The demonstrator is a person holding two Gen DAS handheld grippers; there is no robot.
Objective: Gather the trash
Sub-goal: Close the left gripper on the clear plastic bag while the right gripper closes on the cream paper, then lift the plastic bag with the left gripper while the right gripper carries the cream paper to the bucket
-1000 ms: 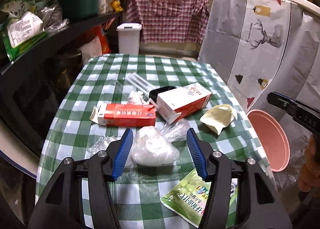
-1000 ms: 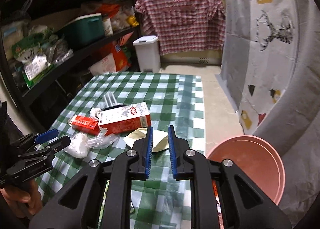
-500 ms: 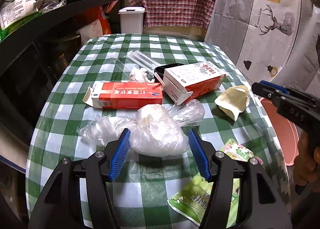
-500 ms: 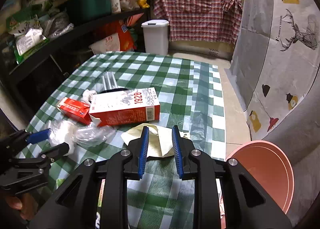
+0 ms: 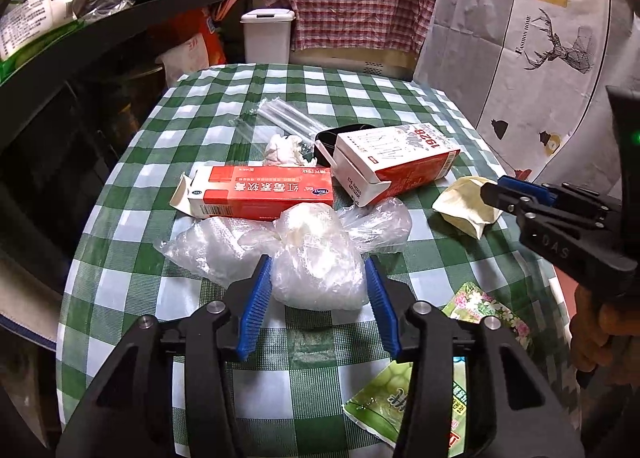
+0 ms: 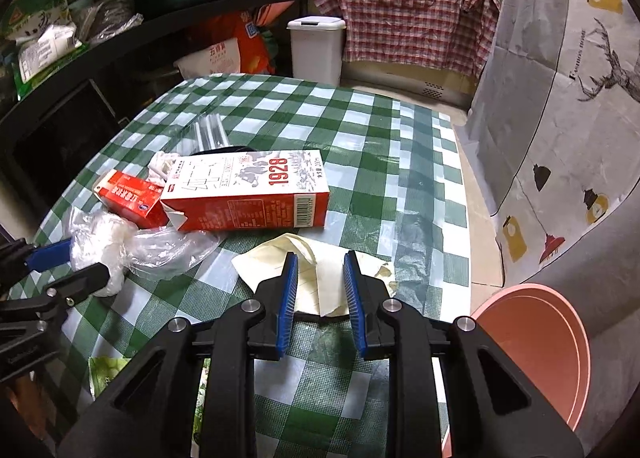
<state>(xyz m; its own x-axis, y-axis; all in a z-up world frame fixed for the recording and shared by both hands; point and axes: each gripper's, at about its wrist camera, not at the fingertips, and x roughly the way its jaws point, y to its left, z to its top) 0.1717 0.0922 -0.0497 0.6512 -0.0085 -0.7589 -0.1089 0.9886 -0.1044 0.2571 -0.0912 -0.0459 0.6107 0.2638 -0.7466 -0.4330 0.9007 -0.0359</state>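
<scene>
Trash lies on a green-checked table (image 5: pixel 320 98). My left gripper (image 5: pixel 318 270) is open, its blue pads on either side of a crumpled clear plastic bag (image 5: pixel 316 258), also seen in the right wrist view (image 6: pixel 104 242). My right gripper (image 6: pixel 319 262) is open around a cream paper wrapper (image 6: pixel 320 278), which also shows in the left wrist view (image 5: pixel 464 206). A red and white milk carton (image 5: pixel 392 166) and a red box (image 5: pixel 260 194) lie behind the bag. A green snack packet (image 5: pixel 384 398) lies near the front edge.
A pink bin (image 6: pixel 536 350) stands on the floor right of the table. A white lidded bin (image 6: pixel 316 50) stands beyond the far end. Dark shelves (image 6: pixel 80 54) full of goods run along the left. A clear wrapper (image 5: pixel 280 118) and a tissue wad (image 5: pixel 284 150) lie mid-table.
Both grippers have moved forward and down. The left now straddles the plastic bag. The right has opened from nearly shut and now straddles the cream wrapper.
</scene>
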